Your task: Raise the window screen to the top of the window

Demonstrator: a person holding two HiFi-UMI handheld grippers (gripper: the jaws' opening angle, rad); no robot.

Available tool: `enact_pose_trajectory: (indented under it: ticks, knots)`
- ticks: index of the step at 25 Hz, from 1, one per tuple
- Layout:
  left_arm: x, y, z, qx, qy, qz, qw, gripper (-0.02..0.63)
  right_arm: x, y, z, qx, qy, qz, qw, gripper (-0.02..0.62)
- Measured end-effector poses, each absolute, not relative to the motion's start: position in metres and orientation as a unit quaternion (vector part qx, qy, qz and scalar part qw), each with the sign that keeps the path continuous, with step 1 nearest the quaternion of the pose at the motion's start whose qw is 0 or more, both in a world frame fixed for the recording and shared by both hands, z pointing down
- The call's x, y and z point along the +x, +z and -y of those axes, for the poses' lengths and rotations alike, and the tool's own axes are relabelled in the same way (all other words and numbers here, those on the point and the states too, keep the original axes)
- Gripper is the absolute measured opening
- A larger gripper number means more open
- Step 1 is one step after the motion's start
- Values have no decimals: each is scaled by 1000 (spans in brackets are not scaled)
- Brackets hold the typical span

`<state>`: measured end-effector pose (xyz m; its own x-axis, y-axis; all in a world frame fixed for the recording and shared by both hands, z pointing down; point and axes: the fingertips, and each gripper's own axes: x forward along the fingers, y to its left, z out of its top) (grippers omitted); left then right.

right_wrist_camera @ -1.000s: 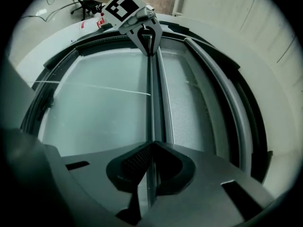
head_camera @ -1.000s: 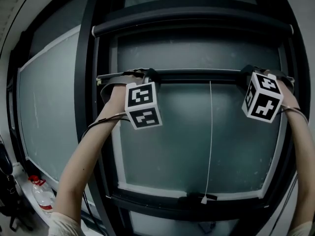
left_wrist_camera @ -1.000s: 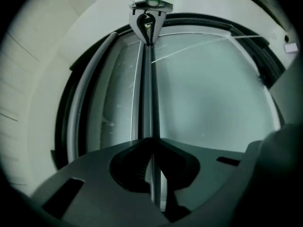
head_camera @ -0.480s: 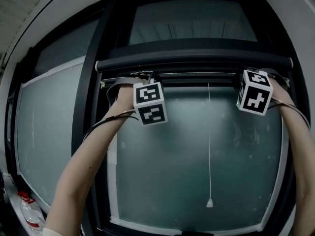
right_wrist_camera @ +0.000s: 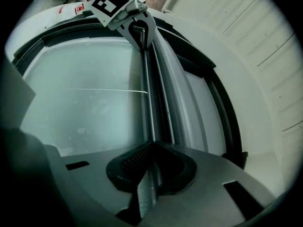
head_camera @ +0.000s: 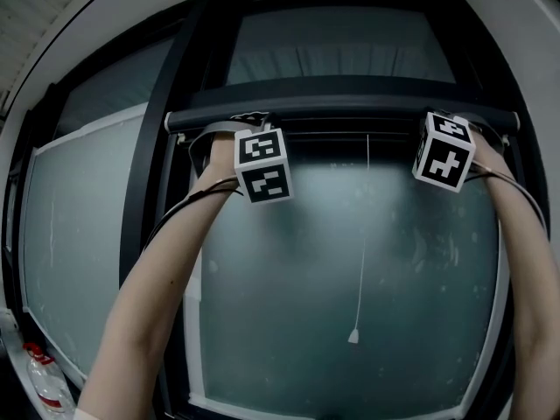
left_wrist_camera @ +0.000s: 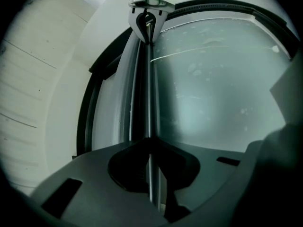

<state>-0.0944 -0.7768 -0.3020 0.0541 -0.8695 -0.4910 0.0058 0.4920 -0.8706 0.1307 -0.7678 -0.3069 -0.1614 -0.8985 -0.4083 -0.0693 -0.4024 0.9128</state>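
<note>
The window screen's dark bottom bar (head_camera: 350,135) lies level just under the roller housing (head_camera: 341,103) at the top of the window. My left gripper (head_camera: 241,129) is shut on the bar's left end, my right gripper (head_camera: 469,122) on its right end. In the left gripper view the bar (left_wrist_camera: 148,93) runs away from my shut jaws (left_wrist_camera: 150,142) to the other gripper (left_wrist_camera: 147,21). The right gripper view mirrors this: bar (right_wrist_camera: 150,93), jaws (right_wrist_camera: 152,144), far gripper (right_wrist_camera: 137,30). A white pull cord (head_camera: 361,234) hangs from the bar, ending in a small toggle (head_camera: 353,336).
Frosted glass (head_camera: 350,278) fills the frame below the bar. A second pane (head_camera: 79,208) stands to the left behind a thick dark post (head_camera: 153,173), and an upper pane (head_camera: 341,46) sits above the housing. A plastic bottle (head_camera: 39,388) stands at the lower left.
Both grippers have gone up with the bar, from the window's middle height to just under the roller housing. The cord's toggle has risen off the sill.
</note>
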Motion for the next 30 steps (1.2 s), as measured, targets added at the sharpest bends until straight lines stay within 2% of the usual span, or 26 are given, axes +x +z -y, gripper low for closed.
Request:
enact_pose_trajectory:
  ticks: [3, 5, 9, 11, 15, 19, 24, 30]
  knots:
    - [-94, -299, 777, -392, -323, -592, 626, 20, 131, -304, 767, 560, -616, 447, 328, 20]
    - [-94, -299, 775, -432, -275, -604, 611, 24, 134, -305, 766, 573, -597, 483, 286, 26]
    - [-93, -304, 762, -506, -123, -632, 574, 53, 142, -312, 755, 599, -541, 580, 112, 61]
    - [-93, -296, 759, -554, -56, -628, 543, 51, 142, -309, 748, 602, -537, 589, 45, 57]
    - [-101, -256, 753, -663, 93, -600, 438, 51, 153, -284, 728, 584, -480, 645, -111, 57]
    - [-100, -162, 763, -725, 188, -572, 334, 43, 166, -205, 722, 546, -375, 709, -243, 57]
    - [-75, -22, 771, -744, 145, -579, 298, 28, 167, -63, 734, 545, -311, 741, -239, 41]
    - [-40, 109, 733, -776, 126, -559, 265, 15, 158, 96, 716, 545, -246, 768, -228, 12]
